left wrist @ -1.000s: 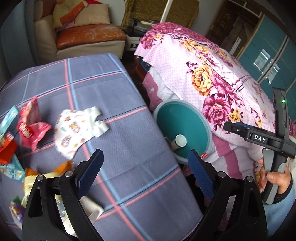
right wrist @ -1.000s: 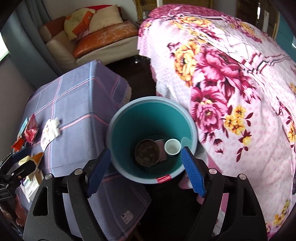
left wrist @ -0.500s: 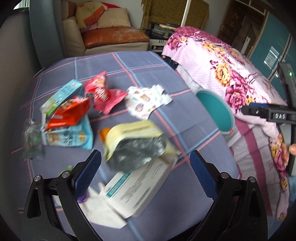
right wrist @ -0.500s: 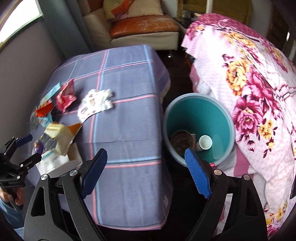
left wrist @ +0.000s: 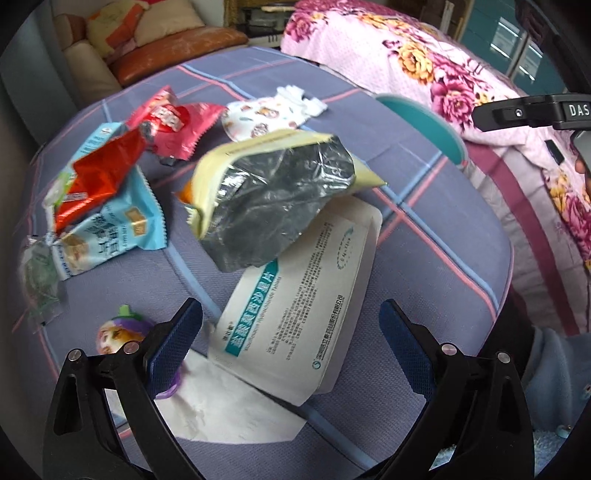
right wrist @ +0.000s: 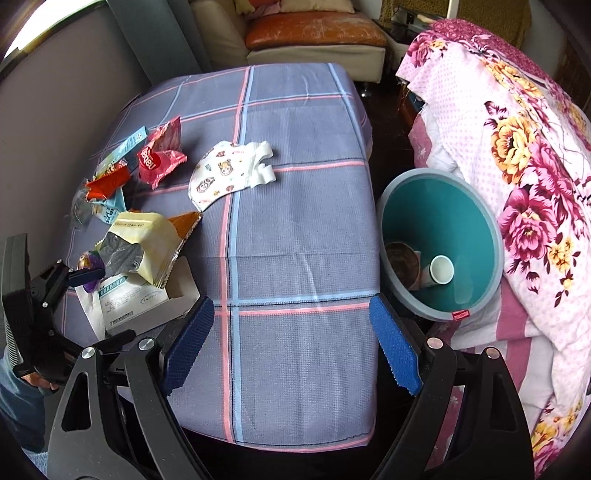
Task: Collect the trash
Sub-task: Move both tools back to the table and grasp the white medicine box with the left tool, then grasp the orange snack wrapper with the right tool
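Trash lies in a heap on the left side of the plaid-covered table. My left gripper hangs open just over a white medicine box, with a crumpled tissue under it. A yellow foil bag rests on the box's far end. Beyond lie red wrappers, a blue packet and a white patterned mask. My right gripper is open and empty above the table's near edge. The teal bin stands to its right, holding a paper cup and a brown item.
A bed with a pink floral cover presses against the bin's right side. A sofa with an orange cushion stands behind the table. A small purple toy lies by the left finger. A grey wall runs along the table's left.
Both grippers have swung left, away from the bin and over the table. The left one has also dropped closer to the trash heap, so the white box now fills its view.
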